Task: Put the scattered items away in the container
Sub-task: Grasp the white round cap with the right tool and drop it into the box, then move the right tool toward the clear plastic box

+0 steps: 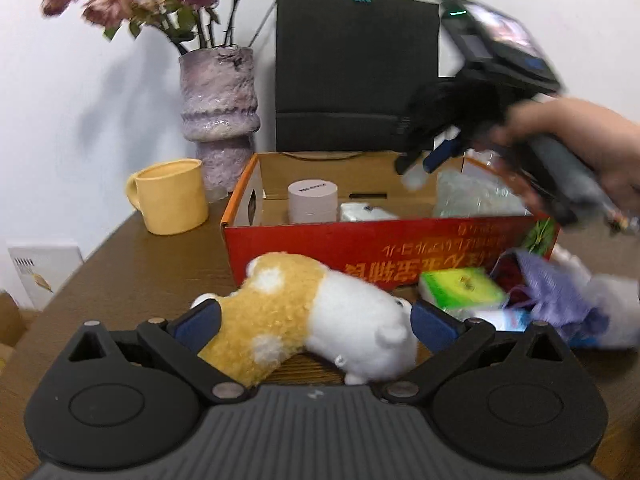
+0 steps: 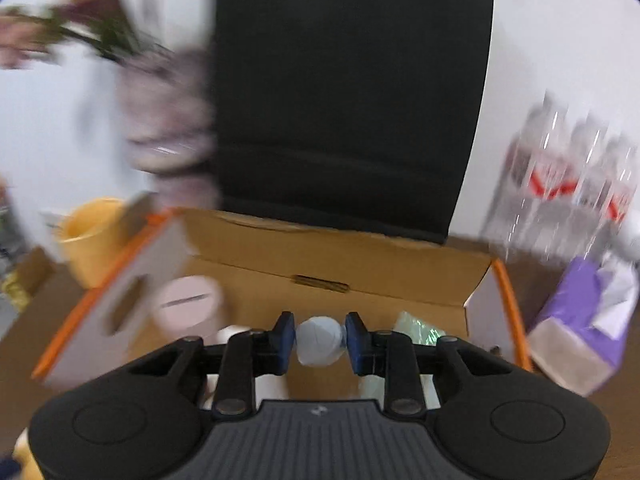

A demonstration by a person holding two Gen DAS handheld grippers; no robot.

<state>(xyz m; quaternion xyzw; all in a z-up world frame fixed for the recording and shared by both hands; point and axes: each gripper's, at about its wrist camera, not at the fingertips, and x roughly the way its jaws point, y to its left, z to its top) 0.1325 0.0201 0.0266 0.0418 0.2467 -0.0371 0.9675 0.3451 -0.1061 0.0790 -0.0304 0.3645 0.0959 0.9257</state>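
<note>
Right gripper [image 2: 320,340] pinches a small pale blue ball [image 2: 321,341] between its pads, held over the open cardboard box [image 2: 340,256], presumably so it drops inside. Left gripper [image 1: 316,322] stands wide around the plush toy [image 1: 308,312] on the table [image 1: 132,280]; pads apparently not pressing, likely staged for the next pickup. Green packet [image 1: 460,286] and purple pouch [image 1: 548,292] lie outside the box

Home, flower vase [image 1: 218,104], mug [image 1: 172,196], table [image 1: 132,272]

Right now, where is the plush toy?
Left wrist view: the plush toy lies on the table, between the left tongs' open pads, just in front of the red box.
</note>
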